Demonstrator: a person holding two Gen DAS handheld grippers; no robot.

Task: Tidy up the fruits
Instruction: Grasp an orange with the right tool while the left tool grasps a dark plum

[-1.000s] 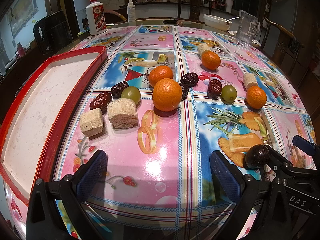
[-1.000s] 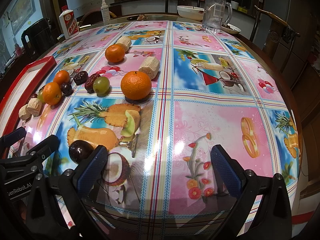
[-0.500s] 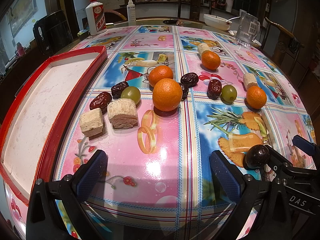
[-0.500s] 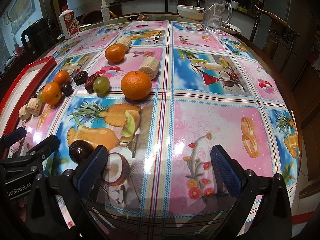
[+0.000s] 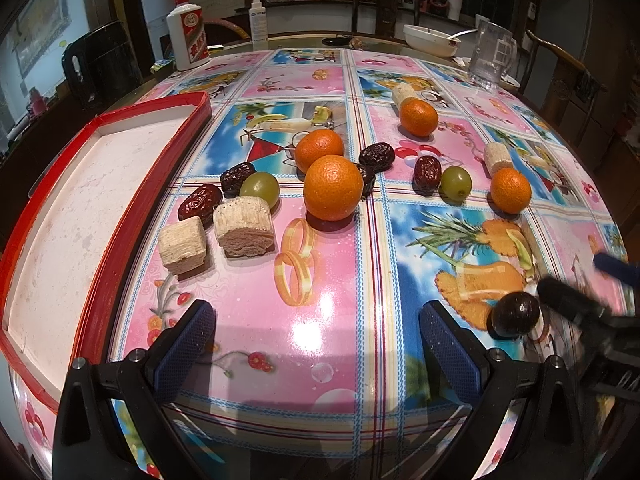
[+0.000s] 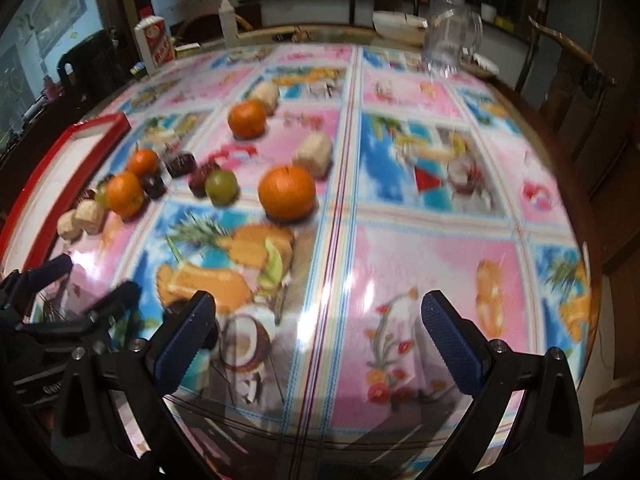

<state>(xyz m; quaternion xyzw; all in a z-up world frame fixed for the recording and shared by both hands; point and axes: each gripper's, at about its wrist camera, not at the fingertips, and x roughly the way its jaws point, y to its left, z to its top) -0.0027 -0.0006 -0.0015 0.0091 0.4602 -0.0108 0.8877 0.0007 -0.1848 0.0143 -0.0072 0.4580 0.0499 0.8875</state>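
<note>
Four oranges point(image 5: 333, 187), two green grapes point(image 5: 260, 189), one dark plum point(image 5: 515, 314).

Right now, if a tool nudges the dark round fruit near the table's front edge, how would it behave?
The dark round fruit looks smooth and nearly spherical, so it would probably roll. The glossy tablecloth likely offers little friction. Its shiny skin might slip between pads unless gripped centrally.
</note>
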